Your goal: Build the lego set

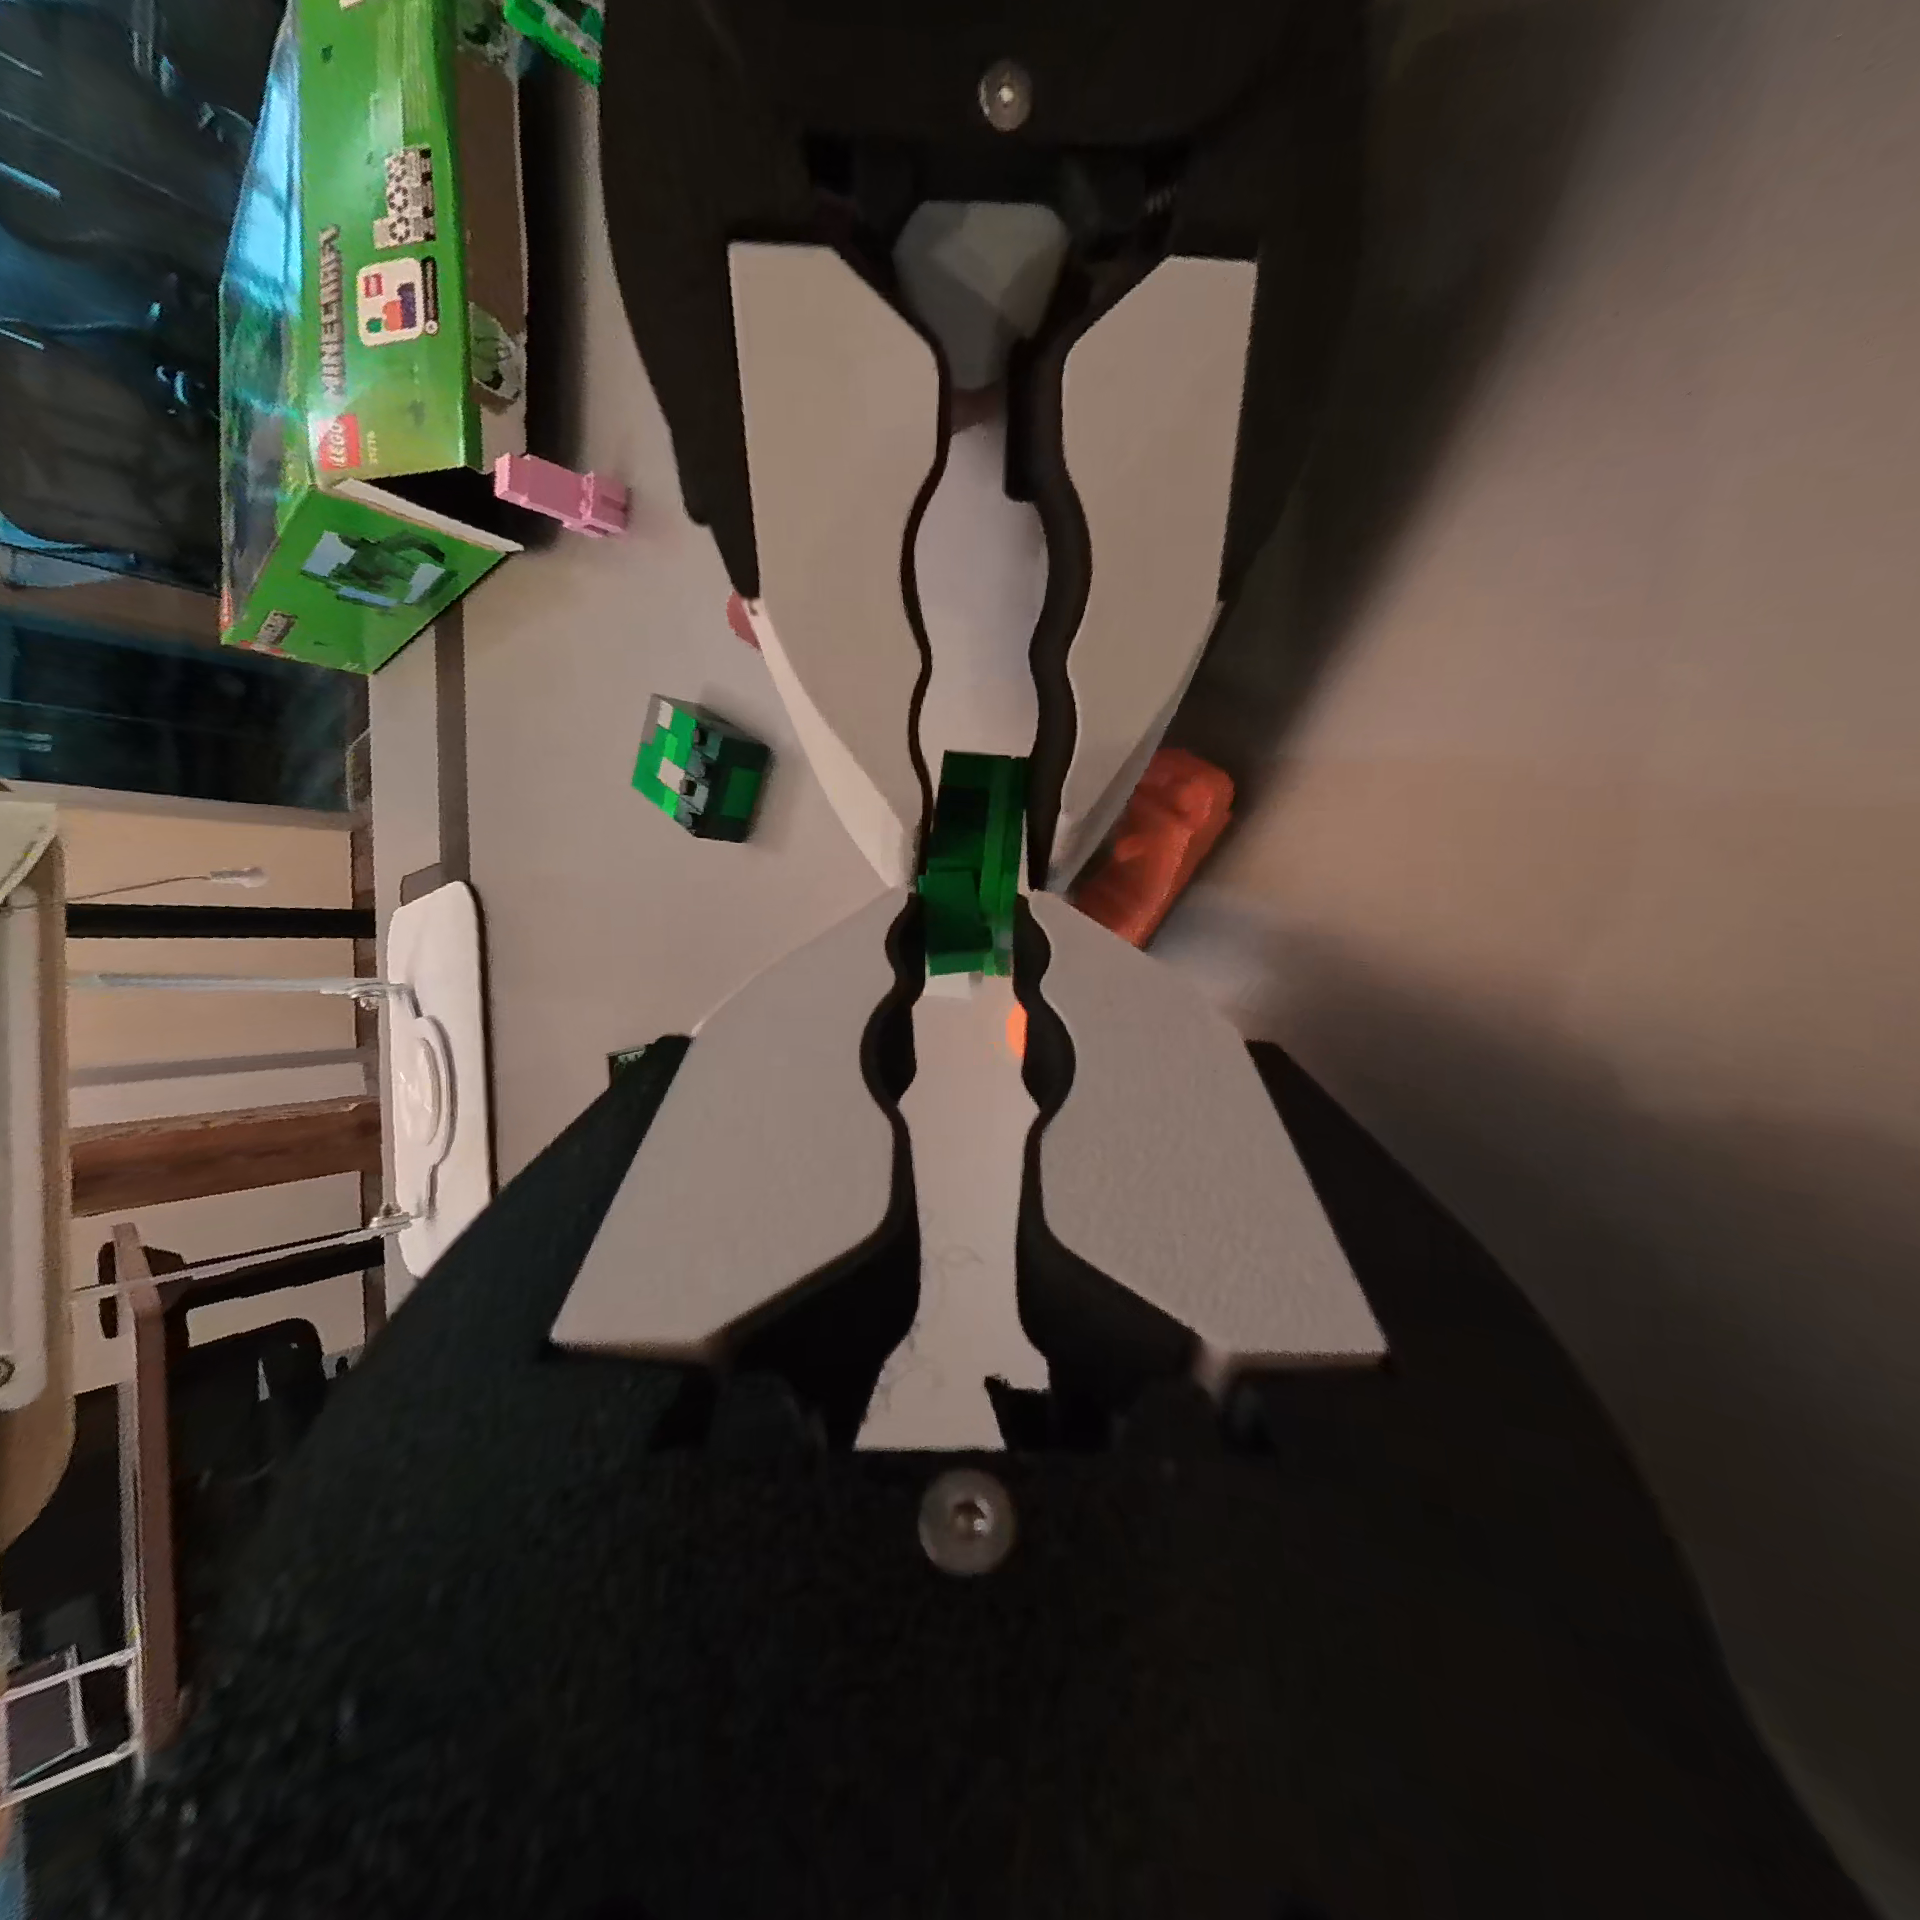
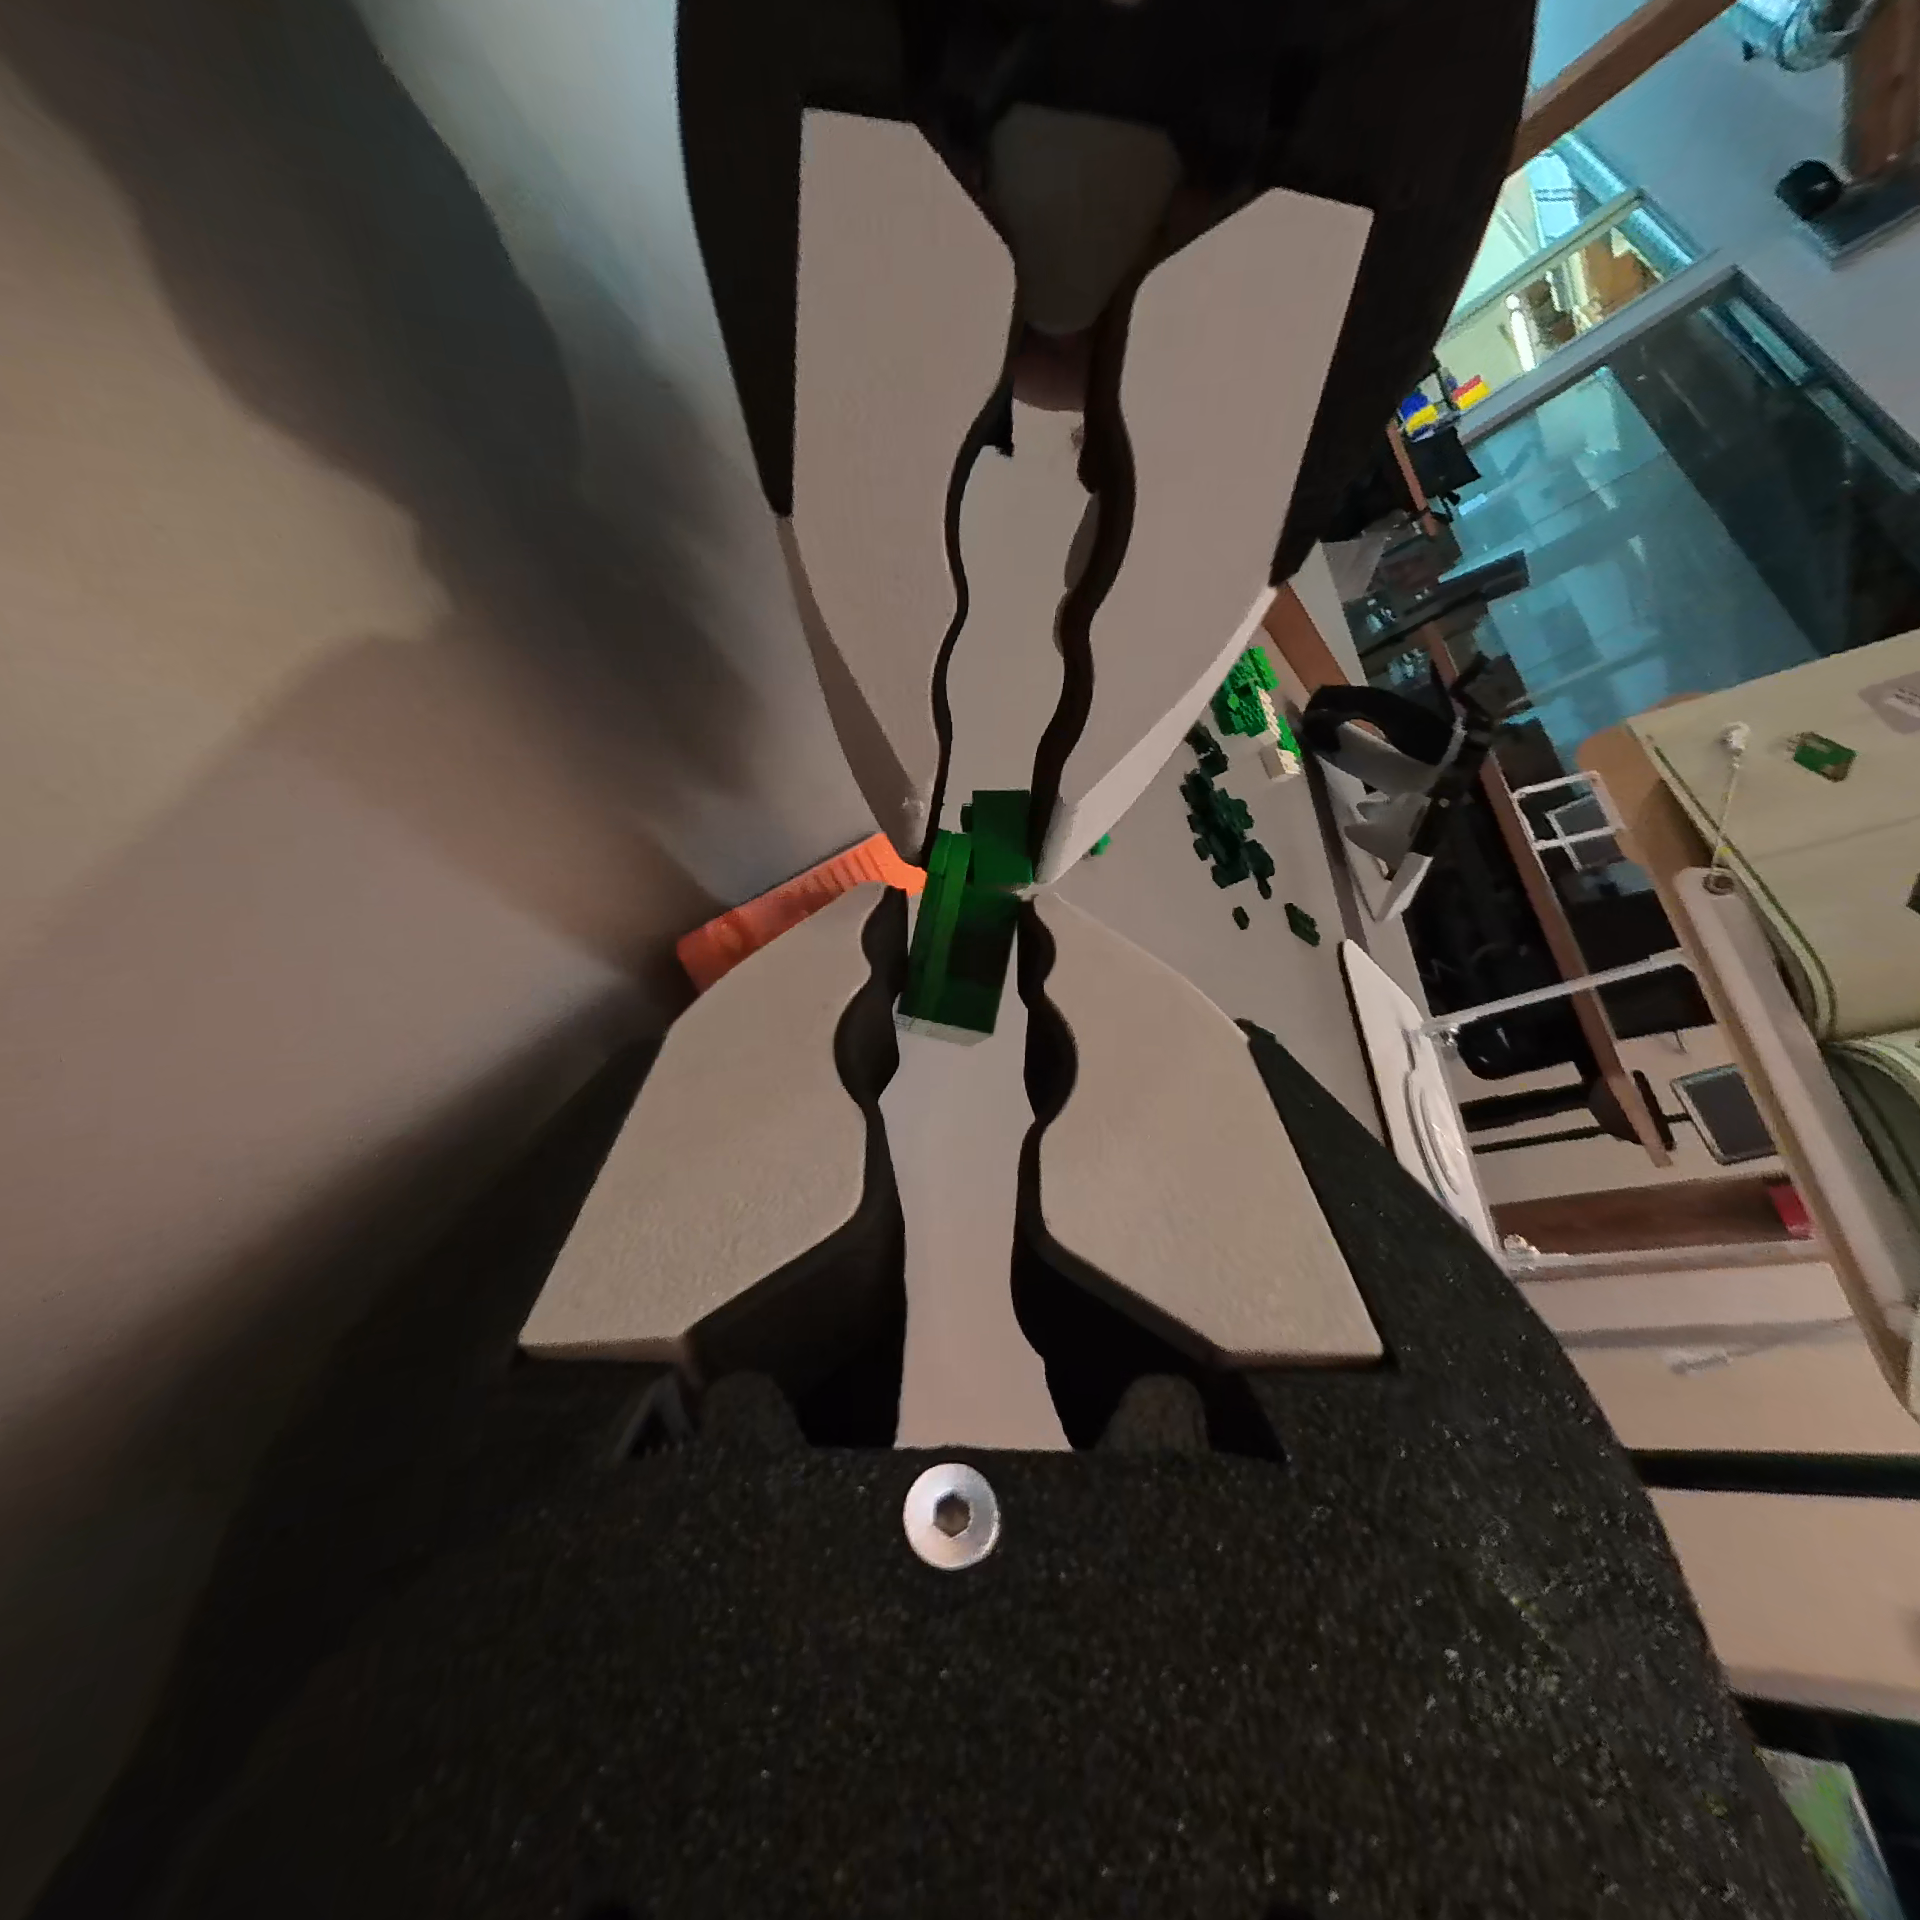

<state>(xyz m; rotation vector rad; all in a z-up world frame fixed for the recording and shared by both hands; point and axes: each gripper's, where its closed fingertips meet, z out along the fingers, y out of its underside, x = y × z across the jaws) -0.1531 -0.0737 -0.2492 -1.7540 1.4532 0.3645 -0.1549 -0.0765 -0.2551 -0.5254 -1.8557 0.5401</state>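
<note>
Left wrist view: the left claw (image 1: 971, 894) is clamping a small green lego assembly (image 1: 968, 868) above the tabletop (image 1: 582, 935); the right claw (image 2: 961, 904) is gripping the same assembly (image 2: 961, 925) from the opposite side. Risk — uneven squeeze on glossy, hard, blocky plastic could be popping plates apart or twisting them loose. Beside this assembly, an orange ridged separator (image 1: 1153, 847) is lying; beyond it, a green studded cube (image 1: 701, 767).

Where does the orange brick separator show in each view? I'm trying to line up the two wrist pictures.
Left wrist view: the orange brick separator lies right of centre, beside the clamped green lego piece.
Right wrist view: orange brick separator lies left of centre, partly behind the fingers.
Shared landmark: the green lego piece, gripped at centre in both.
</note>
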